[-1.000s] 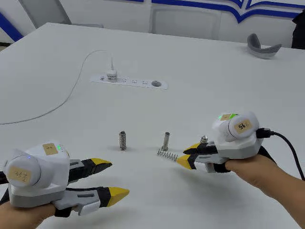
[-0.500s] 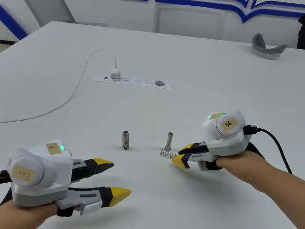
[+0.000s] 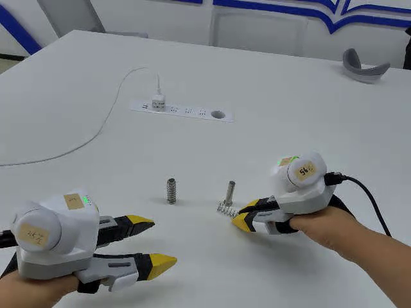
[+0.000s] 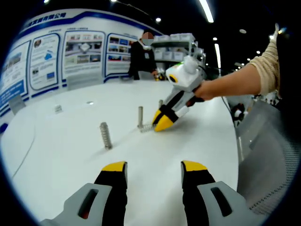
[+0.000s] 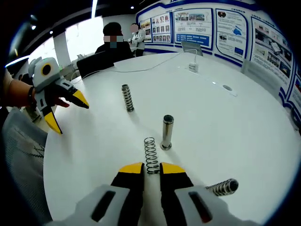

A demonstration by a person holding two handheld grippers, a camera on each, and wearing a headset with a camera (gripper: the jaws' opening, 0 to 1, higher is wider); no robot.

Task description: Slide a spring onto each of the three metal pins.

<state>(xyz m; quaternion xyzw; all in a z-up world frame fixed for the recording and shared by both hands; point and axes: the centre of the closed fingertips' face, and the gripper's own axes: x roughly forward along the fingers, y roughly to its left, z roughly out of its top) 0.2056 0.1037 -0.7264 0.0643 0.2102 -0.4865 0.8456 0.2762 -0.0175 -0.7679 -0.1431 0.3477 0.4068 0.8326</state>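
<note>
We're gripping the loose coiled steel spring (image 5: pixel 150 153), flat on the white bench (image 5: pixel 235 132), right gripper (image 5: pixel 151 170) fingers narrow around its near end. Bare upright metal pin (image 5: pixel 167 132) just beyond the fingertips; likely best to stand the spring upright and centre it over the pin. Left gripper (image 4: pixel 154 172) fingers wide, empty.

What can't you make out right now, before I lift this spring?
1. Right gripper view: the tips of the right gripper cover the near end of the loose spring, so it is unclear whether they grip it or merely flank it.
2. Head view: that gripper's body covers the third pin.
</note>
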